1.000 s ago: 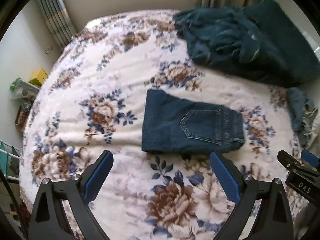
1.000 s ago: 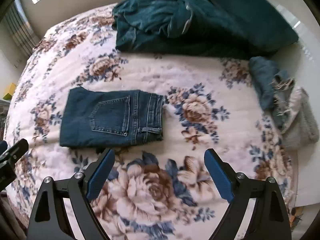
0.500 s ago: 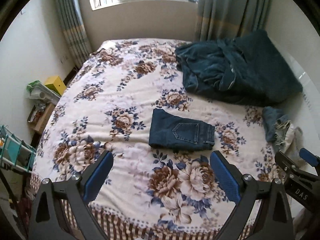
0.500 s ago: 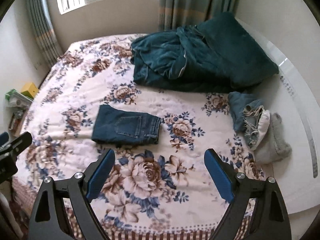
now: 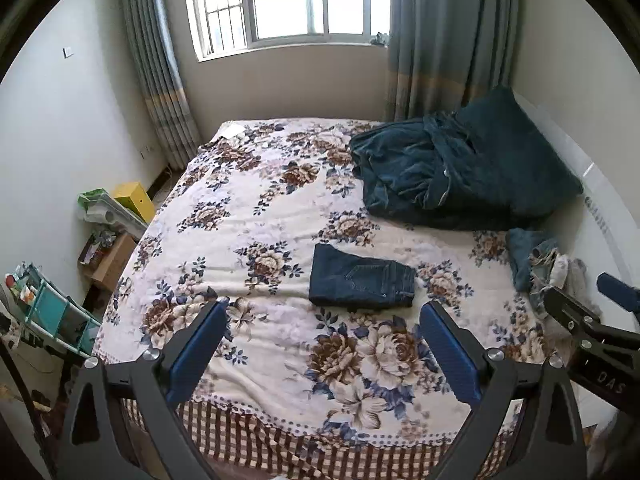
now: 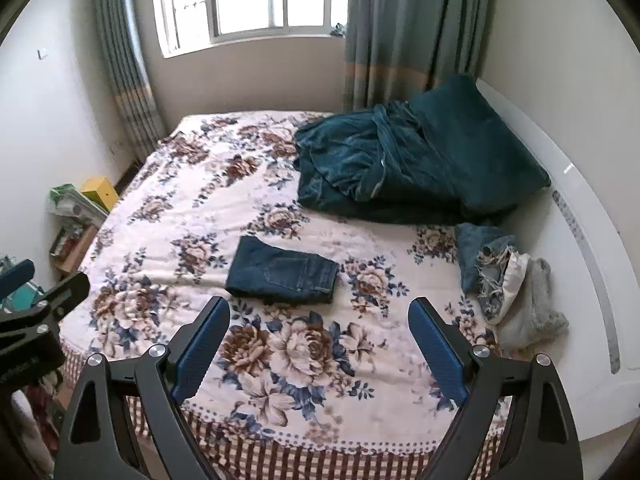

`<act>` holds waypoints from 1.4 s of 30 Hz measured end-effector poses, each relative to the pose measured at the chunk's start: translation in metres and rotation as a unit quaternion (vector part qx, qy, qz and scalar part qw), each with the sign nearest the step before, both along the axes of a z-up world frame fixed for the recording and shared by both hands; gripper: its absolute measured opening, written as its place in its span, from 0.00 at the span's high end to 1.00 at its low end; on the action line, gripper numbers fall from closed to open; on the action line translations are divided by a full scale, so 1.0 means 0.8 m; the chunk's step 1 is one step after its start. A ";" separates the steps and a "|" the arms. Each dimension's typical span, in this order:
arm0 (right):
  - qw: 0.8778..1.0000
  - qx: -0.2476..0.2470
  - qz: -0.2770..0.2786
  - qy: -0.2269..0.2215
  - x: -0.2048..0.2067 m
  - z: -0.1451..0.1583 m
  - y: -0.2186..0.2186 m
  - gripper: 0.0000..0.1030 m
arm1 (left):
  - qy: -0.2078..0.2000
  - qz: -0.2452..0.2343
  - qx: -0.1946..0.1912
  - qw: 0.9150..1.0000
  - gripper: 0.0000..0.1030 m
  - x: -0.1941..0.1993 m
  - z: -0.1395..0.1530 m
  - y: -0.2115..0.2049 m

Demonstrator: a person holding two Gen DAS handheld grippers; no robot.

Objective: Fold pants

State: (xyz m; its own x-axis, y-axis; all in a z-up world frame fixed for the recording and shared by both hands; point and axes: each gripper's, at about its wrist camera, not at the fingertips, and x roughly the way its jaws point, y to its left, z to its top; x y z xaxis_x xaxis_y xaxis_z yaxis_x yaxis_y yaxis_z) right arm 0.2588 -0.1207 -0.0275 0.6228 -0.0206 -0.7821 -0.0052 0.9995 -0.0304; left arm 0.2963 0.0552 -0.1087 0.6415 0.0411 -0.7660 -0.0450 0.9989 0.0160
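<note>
The pants (image 5: 361,281) lay folded into a compact rectangle at the centre of the frame, on the floral bedspread (image 5: 248,184). The left gripper (image 5: 322,326) and right gripper (image 6: 318,322) were both spread wide, empty, at lower frame, well apart from the pants. Judged complete; any final step should be a clean retreat without disturbing the fold.

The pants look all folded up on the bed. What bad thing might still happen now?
1. The folded jeans lie loose on the soft flowered bedspread; a nudge might undo the fold.
2. The left gripper and right gripper are both open and empty, close side by side, so they may bump together.
3. The messy clothes pile beside the headboard might get mixed up with the neat jeans.
</note>
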 end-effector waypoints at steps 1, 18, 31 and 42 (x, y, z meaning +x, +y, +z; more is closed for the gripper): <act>1.000 0.004 0.003 -0.005 -0.007 0.009 0.001 0.10 | -0.005 0.003 0.000 1.000 0.04 -0.006 0.006 0.000; 0.998 0.018 0.009 -0.053 -0.040 0.058 -0.008 0.05 | -0.062 0.017 -0.007 0.998 0.00 -0.027 0.031 -0.005; 0.998 -0.014 -0.037 -0.054 0.014 -0.010 -0.034 0.04 | -0.037 0.021 0.023 0.999 0.00 0.014 -0.023 -0.021; 0.998 -0.015 -0.046 -0.046 0.020 -0.036 -0.038 0.02 | -0.042 0.025 0.027 0.998 0.00 0.016 -0.025 -0.021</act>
State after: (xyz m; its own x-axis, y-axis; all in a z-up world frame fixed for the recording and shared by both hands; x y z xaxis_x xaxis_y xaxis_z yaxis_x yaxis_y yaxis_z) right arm 0.2746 -0.1513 -0.0567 0.6859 -0.1023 -0.7205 0.0898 0.9944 -0.0556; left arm 0.3093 0.0380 -0.1288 0.6992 0.1153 -0.7056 -0.0987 0.9930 0.0645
